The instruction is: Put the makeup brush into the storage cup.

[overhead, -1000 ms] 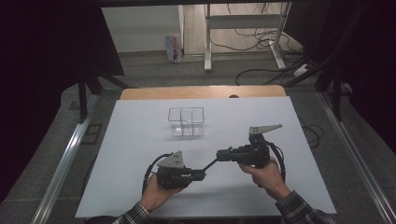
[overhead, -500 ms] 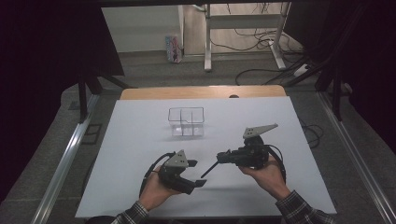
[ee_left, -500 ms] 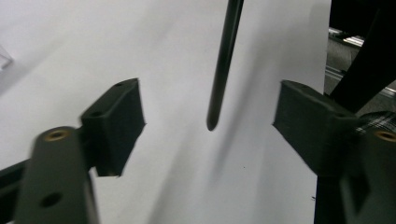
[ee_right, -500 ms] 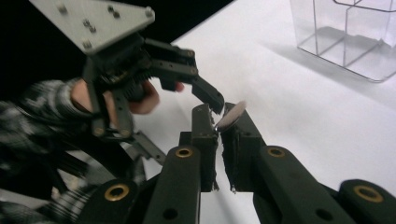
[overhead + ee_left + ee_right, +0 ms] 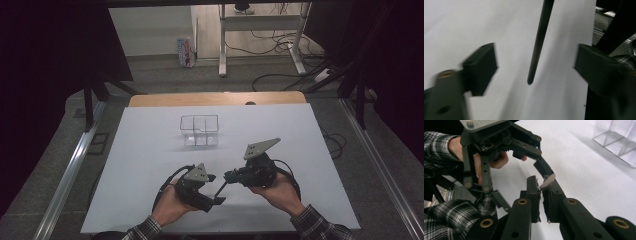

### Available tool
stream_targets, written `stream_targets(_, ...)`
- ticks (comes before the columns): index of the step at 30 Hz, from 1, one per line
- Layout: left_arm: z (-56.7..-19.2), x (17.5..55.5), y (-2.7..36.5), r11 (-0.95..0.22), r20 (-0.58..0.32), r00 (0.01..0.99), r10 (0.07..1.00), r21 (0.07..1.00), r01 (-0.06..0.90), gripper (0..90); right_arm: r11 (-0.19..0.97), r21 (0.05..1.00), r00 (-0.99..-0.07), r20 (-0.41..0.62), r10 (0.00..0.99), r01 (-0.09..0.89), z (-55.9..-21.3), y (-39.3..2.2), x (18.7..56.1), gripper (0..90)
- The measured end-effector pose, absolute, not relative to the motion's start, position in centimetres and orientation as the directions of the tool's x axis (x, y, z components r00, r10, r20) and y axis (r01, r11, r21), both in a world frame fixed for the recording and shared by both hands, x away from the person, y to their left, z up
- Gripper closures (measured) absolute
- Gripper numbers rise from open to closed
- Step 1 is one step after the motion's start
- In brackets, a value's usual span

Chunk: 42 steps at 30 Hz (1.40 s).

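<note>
In the high view, the left tongs (image 5: pixel 216 189) and the right tongs (image 5: pixel 229 176) sit close together on the near part of the white counter (image 5: pixel 145 150), well short of the clear divided box (image 5: pixel 200 131), which stands alone toward the counter's far edge. A thin black rod (image 5: pixel 220 188) slants down from the right tongs toward the left tongs, which lie on the side away from the box.

In the left gripper view, the left tongs (image 5: pixel 535 65) are spread, having just been opening and then easing a little inward; the black rod (image 5: pixel 539 42) hangs free between the jaws, touching neither, its rounded tip over the counter.

In the right gripper view, the right tongs (image 5: pixel 541 185) are pressed together, pinching the rod's pale flat end (image 5: pixel 547 182). Beyond them the left tongs (image 5: pixel 534 171) stand spread in a hand (image 5: pixel 489 161), with the clear box (image 5: pixel 619 142) off at the upper right.
</note>
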<state>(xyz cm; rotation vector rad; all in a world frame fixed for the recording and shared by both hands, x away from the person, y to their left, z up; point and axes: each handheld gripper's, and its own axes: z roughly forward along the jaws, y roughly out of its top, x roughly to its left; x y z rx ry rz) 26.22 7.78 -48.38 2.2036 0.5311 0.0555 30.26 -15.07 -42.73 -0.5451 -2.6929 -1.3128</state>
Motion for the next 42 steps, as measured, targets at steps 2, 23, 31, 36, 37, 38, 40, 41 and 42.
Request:
stream_targets(2, -48.3, 26.2, 7.8, -0.552, -0.144, 0.913, 0.383, 0.757, 0.350, 39.3, 0.575, 0.739, -0.935, 0.238, 0.264, 0.350, -42.7, -14.7, 30.0, 82.8)
stream_targets(23, -47.8, 25.8, 7.8, -0.596, -0.086, 0.937, 0.339, 0.751, 0.284, 83.5, 0.583, 0.738, -0.937, 0.208, 0.281, 0.338, -43.2, -14.3, 29.8, 52.3)
stream_targets(31, -47.6, 26.1, 8.3, -0.576, -0.114, 0.925, 0.363, 0.753, 0.319, 83.5, 0.564, 0.761, -0.934, 0.157, 0.320, 0.321, -43.5, -14.4, 30.1, 19.5)
stream_targets(36, -47.5, 26.2, 8.6, -0.561, -0.130, 0.915, 0.382, 0.754, 0.342, 83.5, 0.554, 0.764, -0.924, 0.140, 0.357, 0.330, -43.7, -14.6, 30.3, 8.0)
stream_targets(37, -47.5, 26.2, 8.7, -0.559, -0.129, 0.914, 0.385, 0.755, 0.342, 83.5, 0.559, 0.761, -0.923, 0.135, 0.359, 0.329, -43.8, -14.6, 30.4, 6.9)
stream_targets(38, -47.5, 26.2, 8.8, -0.557, -0.129, 0.913, 0.388, 0.756, 0.343, 83.4, 0.562, 0.759, -0.922, 0.128, 0.365, 0.328, -43.8, -14.6, 30.4, 6.8)
stream_targets(40, -47.4, 26.2, 9.0, -0.554, -0.128, 0.909, 0.396, 0.756, 0.348, 83.5, 0.565, 0.759, -0.923, 0.123, 0.365, 0.325, -43.9, -14.7, 30.4, 5.1)
stream_targets(41, -47.4, 26.2, 9.1, -0.552, -0.128, 0.908, 0.399, 0.757, 0.350, 83.4, 0.565, 0.759, -0.922, 0.122, 0.367, 0.325, -43.9, -14.7, 30.4, 4.9)
stream_targets(42, -47.4, 26.2, 9.1, -0.552, -0.128, 0.908, 0.399, 0.757, 0.350, 83.4, 0.565, 0.759, -0.922, 0.122, 0.367, 0.325, -43.9, -14.7, 30.4, 4.9)
